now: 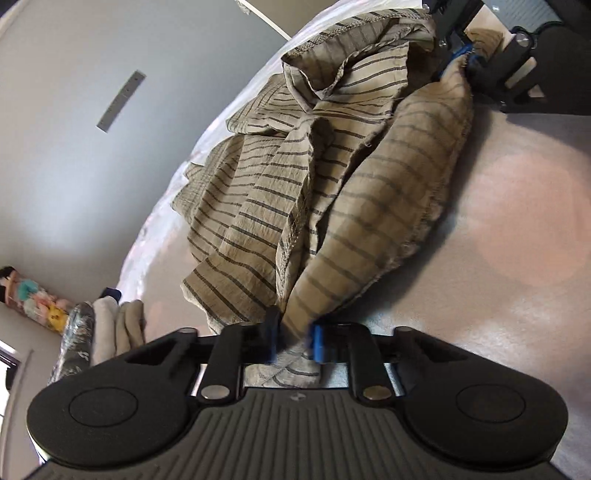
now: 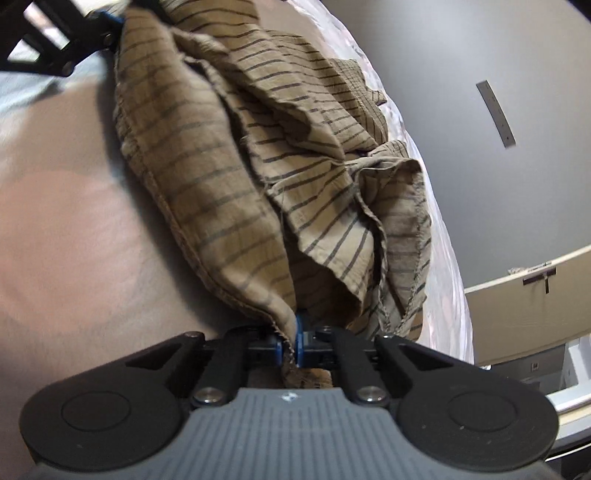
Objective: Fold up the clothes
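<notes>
A tan garment with thin dark stripes [image 1: 295, 184] lies bunched on a pale pinkish-grey surface [image 1: 517, 221]. My left gripper [image 1: 295, 343] is shut on one corner of it, the cloth pinched between the blue pads. At the top right of the left wrist view my right gripper [image 1: 458, 59] clamps another corner. In the right wrist view the garment [image 2: 229, 166] stretches away from my right gripper [image 2: 290, 347], whose blue pads press a hem fold. My left gripper [image 2: 110, 22] holds the far corner at the upper left there.
A stack of folded clothes [image 1: 118, 328] sits at the left end of the surface, beside a patterned roll [image 1: 74, 343] and a colourful toy [image 1: 37, 299]. Clear plastic sheeting [image 2: 443, 258] runs along the far edge before a grey wall. A cardboard box [image 2: 524, 306] stands to the right.
</notes>
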Action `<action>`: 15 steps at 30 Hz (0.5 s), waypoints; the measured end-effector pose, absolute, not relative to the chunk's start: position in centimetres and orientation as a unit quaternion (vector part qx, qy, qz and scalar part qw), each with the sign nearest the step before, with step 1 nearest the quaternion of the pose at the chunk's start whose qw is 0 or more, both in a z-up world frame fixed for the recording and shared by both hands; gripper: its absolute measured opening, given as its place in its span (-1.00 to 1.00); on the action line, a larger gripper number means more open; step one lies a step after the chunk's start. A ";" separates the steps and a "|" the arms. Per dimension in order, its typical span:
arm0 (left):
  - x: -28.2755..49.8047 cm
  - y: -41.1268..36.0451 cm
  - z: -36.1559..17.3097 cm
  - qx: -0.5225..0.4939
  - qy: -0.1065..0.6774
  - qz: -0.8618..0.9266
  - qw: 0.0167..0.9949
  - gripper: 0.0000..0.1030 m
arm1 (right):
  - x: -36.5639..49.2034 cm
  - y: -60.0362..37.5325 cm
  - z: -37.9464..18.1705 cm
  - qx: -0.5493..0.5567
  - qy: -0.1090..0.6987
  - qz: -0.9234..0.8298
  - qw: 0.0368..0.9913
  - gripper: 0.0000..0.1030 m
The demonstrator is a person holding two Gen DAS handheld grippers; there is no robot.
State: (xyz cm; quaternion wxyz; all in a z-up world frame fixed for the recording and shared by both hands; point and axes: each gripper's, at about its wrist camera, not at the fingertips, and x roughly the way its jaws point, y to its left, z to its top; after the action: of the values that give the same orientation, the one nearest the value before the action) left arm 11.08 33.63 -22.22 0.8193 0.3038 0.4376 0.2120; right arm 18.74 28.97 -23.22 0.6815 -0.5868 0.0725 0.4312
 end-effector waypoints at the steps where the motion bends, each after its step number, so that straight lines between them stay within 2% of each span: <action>1: 11.0 33.7 -21.8 0.297 0.438 0.211 0.822 -0.86 | 18.8 29.1 -22.7 -0.582 0.078 0.430 0.686 -0.90; 6: 10.3 34.0 -18.8 0.275 0.432 0.214 0.832 -0.92 | 18.1 29.3 -19.3 -0.576 0.079 0.431 0.690 -0.92; 15: 6.4 33.3 -14.8 0.297 0.442 0.196 0.823 -0.93 | 15.3 28.4 -13.1 -0.561 0.084 0.455 0.687 -0.93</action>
State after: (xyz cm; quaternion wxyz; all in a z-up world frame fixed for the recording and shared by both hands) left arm 6.44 33.32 -14.85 0.8234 0.2972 0.4421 0.1957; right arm 15.27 28.36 -13.06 0.6868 -0.5606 0.0839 0.4550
